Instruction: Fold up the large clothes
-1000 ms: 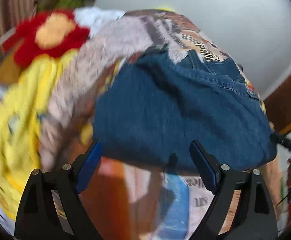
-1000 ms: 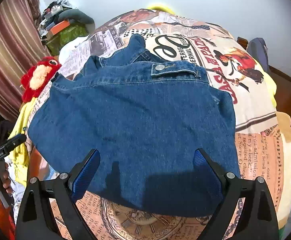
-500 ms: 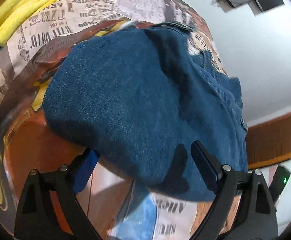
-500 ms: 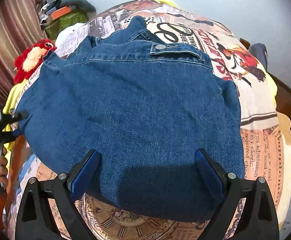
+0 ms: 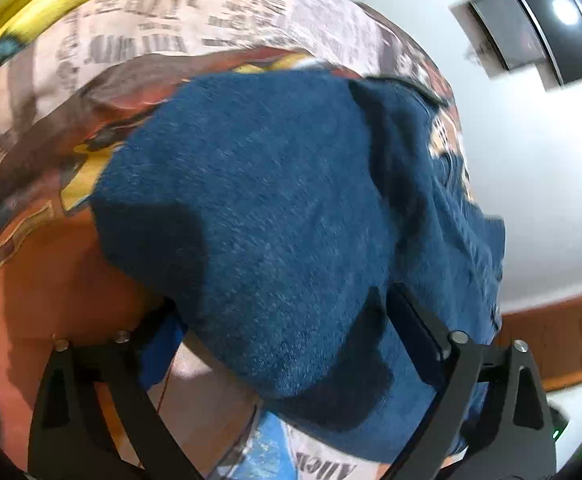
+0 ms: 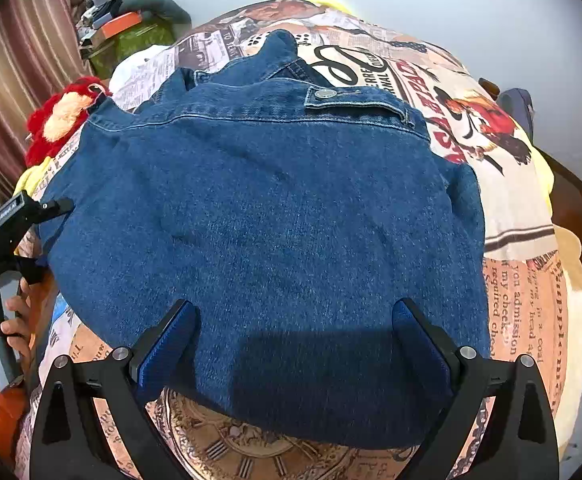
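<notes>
Left gripper (image 5: 287,312): jaws spread wide and closing, the edge of the denim jacket (image 5: 275,208) between them. The left jaw's blue pad is partly hidden beneath the cloth; we cannot tell whether either pad presses it, as this view is blurred. Right gripper (image 6: 295,340): jaws spread, straddling the jacket's near hem, pads (image 6: 171,344) at the fabric's surface; contact unclear. The jacket is heavy blue denim, folded to a rounded slab, with a stitched seam and a snap tab at the far edge. It lies on the bed (image 6: 523,304), whose cover is printed like newsprint. In the right wrist view we see a hand (image 6: 9,320) gripping the left tool's handle at the left edge, fingers curled. A red plush toy (image 6: 61,118) sits beyond, partly cut off.
</notes>
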`<action>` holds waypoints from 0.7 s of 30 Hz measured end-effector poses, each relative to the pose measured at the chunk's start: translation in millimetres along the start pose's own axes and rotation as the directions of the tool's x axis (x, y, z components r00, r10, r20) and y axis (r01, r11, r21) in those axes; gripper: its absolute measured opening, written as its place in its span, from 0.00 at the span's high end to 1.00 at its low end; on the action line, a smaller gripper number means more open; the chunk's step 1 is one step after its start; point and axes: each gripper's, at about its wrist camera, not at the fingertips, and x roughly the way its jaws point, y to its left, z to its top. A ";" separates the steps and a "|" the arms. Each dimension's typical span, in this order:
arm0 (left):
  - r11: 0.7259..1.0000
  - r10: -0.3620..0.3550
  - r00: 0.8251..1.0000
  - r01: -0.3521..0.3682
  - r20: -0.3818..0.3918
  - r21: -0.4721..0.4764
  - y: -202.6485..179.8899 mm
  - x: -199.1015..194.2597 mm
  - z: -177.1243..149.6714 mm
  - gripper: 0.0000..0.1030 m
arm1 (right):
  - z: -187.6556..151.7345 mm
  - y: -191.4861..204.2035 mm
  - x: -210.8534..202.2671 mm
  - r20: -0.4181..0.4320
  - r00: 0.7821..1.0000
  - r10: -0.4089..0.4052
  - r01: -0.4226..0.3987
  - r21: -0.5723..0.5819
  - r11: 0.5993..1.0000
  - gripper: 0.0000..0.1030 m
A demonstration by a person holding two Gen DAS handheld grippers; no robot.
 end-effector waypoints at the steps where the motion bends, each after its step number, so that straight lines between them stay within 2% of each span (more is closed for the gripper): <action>1: 1.000 0.026 1.000 -0.026 0.017 -0.017 1.0 -1.2 1.1 0.28 | -0.1 -0.1 -0.5 -0.001 1.000 0.001 -0.001 0.002 1.000 0.04; 3: 0.997 0.078 0.996 -0.078 0.044 0.001 -0.7 -2.7 1.9 0.45 | -0.5 0.1 -1.7 -0.006 1.000 0.010 -0.010 0.006 1.000 0.04; 9: 0.982 0.098 0.982 -0.122 0.163 0.147 -21.8 -23.8 -4.3 0.63 | 1.7 3.8 -5.7 -0.023 1.000 -0.001 0.001 -0.011 1.000 0.04; 13: 0.952 0.057 0.961 -0.134 0.271 0.277 -48.0 -53.8 -8.2 0.67 | 12.2 8.7 -15.2 -0.002 1.000 0.015 -0.015 -0.006 1.000 0.04; 17: 0.900 0.014 0.923 -0.179 0.384 0.398 -77.6 -84.8 -19.7 0.68 | 28.5 21.3 -24.8 0.044 0.997 0.061 -0.061 0.003 0.998 0.04; 21: 0.834 -0.044 0.880 -0.228 0.472 0.503 -105.3 -109.3 -34.0 0.68 | 43.5 41.3 -18.1 0.054 0.993 0.105 -0.105 -0.009 0.994 0.04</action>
